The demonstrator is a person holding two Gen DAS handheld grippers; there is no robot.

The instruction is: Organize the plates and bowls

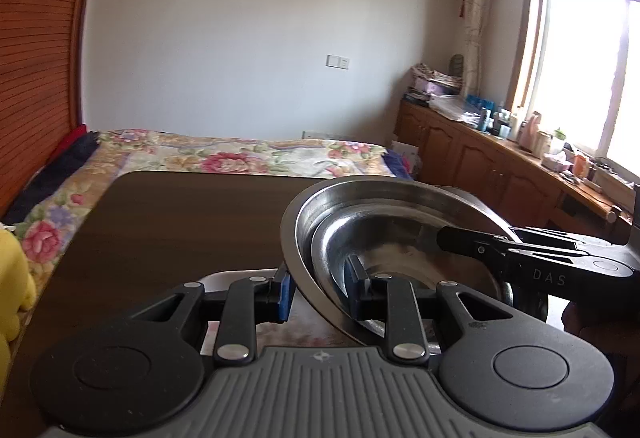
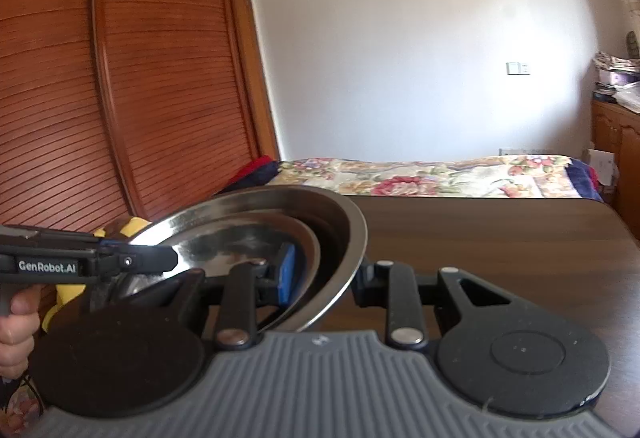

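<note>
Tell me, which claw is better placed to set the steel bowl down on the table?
Probably right. The right claw grips the steel bowl by its rim with bare table just ahead. The left claw grips the opposite rim, but a metal tray lies beneath it.

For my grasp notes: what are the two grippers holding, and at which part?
Both hold the steel bowl, each at its rim: left gripper on the near side, right gripper on the opposite side, one pad inside, one outside.

Daylight floods through the window, blown out white; the steel bowl glints, edges curve with fisheye bend, and the wardrobe looks slightly soft.
</note>
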